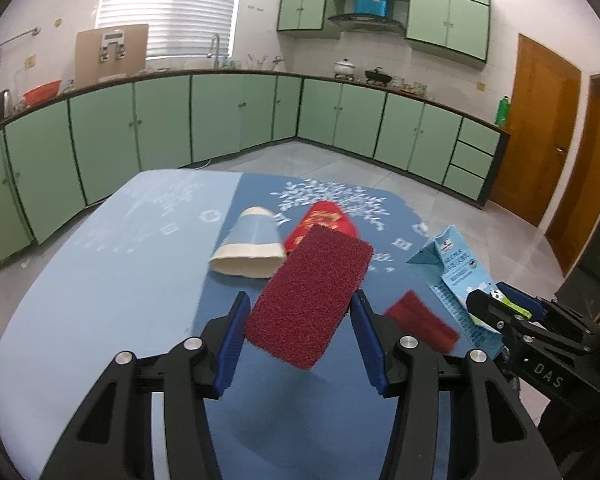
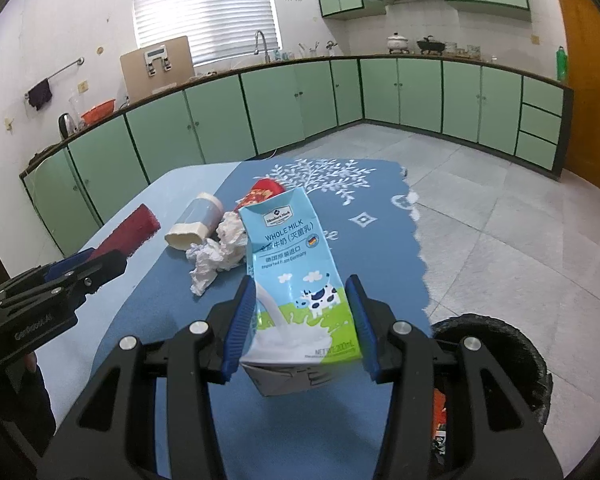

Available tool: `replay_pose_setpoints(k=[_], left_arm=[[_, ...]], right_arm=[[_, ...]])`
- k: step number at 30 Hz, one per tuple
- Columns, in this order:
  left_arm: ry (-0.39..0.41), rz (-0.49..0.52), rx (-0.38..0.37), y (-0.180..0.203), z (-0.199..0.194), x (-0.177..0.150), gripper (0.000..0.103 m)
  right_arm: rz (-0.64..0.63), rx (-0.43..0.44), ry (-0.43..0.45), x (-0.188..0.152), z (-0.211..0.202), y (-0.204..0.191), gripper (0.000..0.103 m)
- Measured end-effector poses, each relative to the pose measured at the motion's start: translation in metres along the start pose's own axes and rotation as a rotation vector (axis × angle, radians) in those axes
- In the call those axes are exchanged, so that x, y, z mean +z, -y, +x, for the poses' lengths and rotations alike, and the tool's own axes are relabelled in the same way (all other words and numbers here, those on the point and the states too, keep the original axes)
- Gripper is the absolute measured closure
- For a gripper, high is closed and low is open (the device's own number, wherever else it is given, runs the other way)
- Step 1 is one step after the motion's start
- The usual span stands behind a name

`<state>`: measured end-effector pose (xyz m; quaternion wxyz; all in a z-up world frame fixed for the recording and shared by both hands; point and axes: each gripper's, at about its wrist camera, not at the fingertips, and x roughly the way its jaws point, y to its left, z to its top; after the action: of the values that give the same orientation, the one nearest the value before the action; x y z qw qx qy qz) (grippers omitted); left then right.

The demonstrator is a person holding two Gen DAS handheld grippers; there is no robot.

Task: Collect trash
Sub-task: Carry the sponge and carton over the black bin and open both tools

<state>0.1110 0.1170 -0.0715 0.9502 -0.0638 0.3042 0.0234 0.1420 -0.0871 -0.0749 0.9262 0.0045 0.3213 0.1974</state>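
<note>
While both tongs are clamped, left tongs (image 1: 300,312) on the sponge (image 1: 310,296), right tongs (image 2: 300,312) on the milk carton (image 2: 296,280), the bin (image 2: 496,344) lies just right of the right ones.

Left wrist view looking forward and down, close over the table (image 1: 100,280), facing kitchen cabinets (image 1: 220,116), right wrist view alongside, same heading, both sharing table, cup (image 2: 196,220), cabinets, window (image 2: 204,8)

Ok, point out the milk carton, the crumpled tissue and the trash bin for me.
milk carton (image 2: 296,280), right wrist view, on its printed front face.
crumpled tissue (image 2: 220,256), right wrist view, on the middle of the wad.
trash bin (image 2: 496,326), right wrist view, on its black rim.
</note>
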Motion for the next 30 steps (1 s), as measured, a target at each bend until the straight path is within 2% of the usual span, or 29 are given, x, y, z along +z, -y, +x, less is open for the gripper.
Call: replay_pose_setpoints(k=[11,20,30], left_arm=[[0.019,0.068,-0.101,0.061,0.000,0.007,0.052],[0.015,0.126,-0.195,0.118,0.007,0.005,0.052],[-0.012,0.200,-0.305,0.192,0.029,-0.002,0.052]], right_arm=[[0.050,-0.067,0.051,0.000,-0.041,0.044,0.058],[0.086,-0.180,0.097,-0.005,-0.079,0.099,0.058],[0.131,-0.284,0.111,-0.020,-0.098,0.155,0.058]])
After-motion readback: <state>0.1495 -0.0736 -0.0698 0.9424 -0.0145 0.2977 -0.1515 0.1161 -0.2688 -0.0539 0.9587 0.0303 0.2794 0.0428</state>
